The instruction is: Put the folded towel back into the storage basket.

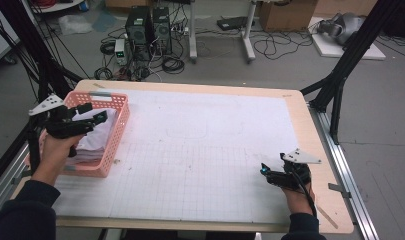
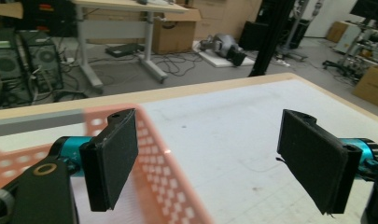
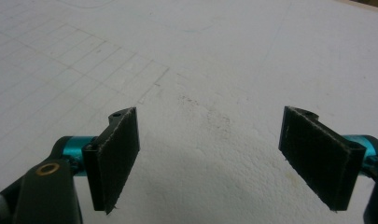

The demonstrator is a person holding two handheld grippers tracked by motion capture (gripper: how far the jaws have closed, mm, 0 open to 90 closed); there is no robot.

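Hovering left gripper (image 1: pixel 97 113), jaws spread, empty, over folded white cloth (image 1: pixel 92 137) in pink basket (image 1: pixel 117 132), frame left; cloth likely soft, light; pinch folded edge. Right gripper (image 1: pixel 264 169) released.

free: white mat (image 1: pixel 205 150) centre — wide open | obstacle: pink basket (image 1: pixel 117 125) wall — far-left edge

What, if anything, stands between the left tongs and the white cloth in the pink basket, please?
Nothing visible does. The left tongs hover open and empty right above the folded white cloth, which lies uncovered in the pink basket. Only the basket's near wall crosses between the jaws in the left gripper view, so a straight descent looks clear.
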